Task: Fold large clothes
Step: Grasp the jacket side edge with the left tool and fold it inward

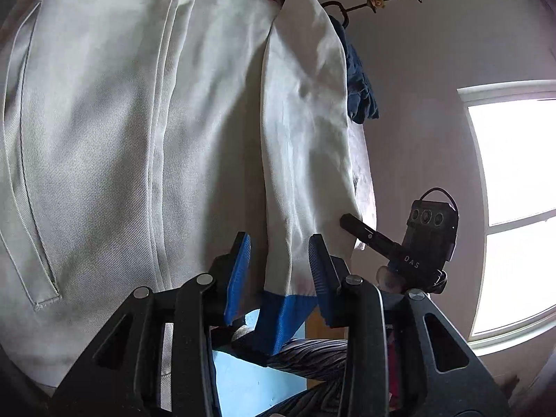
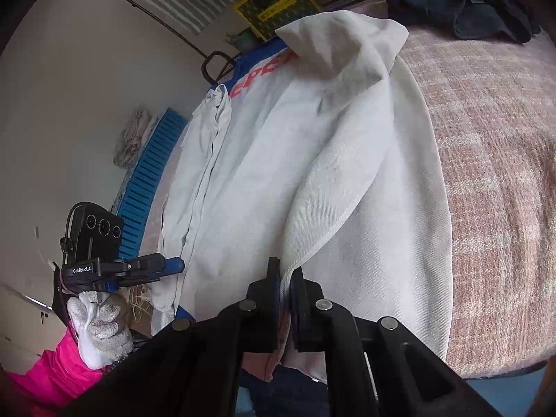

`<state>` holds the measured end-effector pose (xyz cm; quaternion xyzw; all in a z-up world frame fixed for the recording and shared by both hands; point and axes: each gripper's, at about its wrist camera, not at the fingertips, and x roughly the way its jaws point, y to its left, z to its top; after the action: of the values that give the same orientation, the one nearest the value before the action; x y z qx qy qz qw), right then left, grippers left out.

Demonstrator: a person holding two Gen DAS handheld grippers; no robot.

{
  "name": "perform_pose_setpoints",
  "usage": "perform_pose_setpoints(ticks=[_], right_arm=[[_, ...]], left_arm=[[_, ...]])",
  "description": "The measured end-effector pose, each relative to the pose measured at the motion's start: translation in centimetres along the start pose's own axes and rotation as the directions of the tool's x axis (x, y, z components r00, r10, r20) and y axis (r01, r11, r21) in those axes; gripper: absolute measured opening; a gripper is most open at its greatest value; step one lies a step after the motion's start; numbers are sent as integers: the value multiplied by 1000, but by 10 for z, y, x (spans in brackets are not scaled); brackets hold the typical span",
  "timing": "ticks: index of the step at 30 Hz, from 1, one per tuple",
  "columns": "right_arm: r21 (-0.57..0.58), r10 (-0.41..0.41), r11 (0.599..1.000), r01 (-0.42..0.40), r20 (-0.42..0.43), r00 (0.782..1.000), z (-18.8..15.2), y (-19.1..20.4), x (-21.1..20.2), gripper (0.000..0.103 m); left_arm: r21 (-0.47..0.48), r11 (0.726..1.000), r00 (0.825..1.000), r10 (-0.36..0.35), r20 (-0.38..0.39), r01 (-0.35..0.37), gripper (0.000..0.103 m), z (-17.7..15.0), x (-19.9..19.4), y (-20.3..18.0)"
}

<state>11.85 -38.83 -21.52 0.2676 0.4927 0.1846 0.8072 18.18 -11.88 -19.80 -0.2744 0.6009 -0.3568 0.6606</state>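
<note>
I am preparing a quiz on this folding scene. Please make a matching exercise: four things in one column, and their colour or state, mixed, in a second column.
Things:
1. left hand-held gripper
2. right hand-held gripper
3. blanket
4. glove

States or colours:
A. pinkish checked
B. jaws apart, sleeve end between them
C. white knitted, on the hand
D. shut on the white garment hem

Pairs: 1-B, 2-D, 3-A, 4-C

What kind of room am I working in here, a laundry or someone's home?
Most likely a bedroom at home. The white garment lies on what looks like a bed with a pink woven blanket; there is a bright window and more dark clothes piled behind.
</note>
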Motion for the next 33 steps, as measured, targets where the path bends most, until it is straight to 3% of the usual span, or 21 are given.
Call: perform_pose_setpoints(ticks=[7,8,9,11,16,18,24,27,30,31,33], right_arm=[[8,-24,1000,24,-46,999,-1,-4,13,8],[11,-28,1000,29,-48,998,-1,-6,14,8],[14,-35,999,35,-46,998,-3,-6,11,8],[3,-43,999,43,-34,998,-1,-4,4,4],[-73,-52,996,54,21,998,6,11,-34,1],[-95,-91,991,93,25,996,8,9,-44,0],[-86,-198,977,193,-48,979,-2,-23,-41,0],[-73,-201,978,196,-73,977,-5,-34,-34,1],[-92,-147,986,139,-95,985,-5,-28,-31,10],[-103,-148,985,138,-103,984,-5,-27,-31,26],[-113,-146,985,133,-115,983,-3,-25,-33,32]], left_arm=[[39,997,993,66,-100,-62,33,-3,33,-4],[60,996,991,76,-109,-70,11,-8,40,-9],[77,993,988,96,-122,-87,2,-12,44,-10],[114,987,985,126,-118,-112,2,-23,48,-16],[161,983,983,110,-148,-86,1,-51,60,-41],[200,975,979,125,-161,-91,1,-60,70,-53],[301,940,958,221,-181,-160,1,-77,93,-64],[300,938,953,236,-190,-172,1,-77,88,-59],[323,925,953,260,-152,-201,1,-75,69,-61],[322,924,953,265,-145,-208,1,-73,62,-60],[337,913,952,282,-121,-228,1,-71,47,-64]])
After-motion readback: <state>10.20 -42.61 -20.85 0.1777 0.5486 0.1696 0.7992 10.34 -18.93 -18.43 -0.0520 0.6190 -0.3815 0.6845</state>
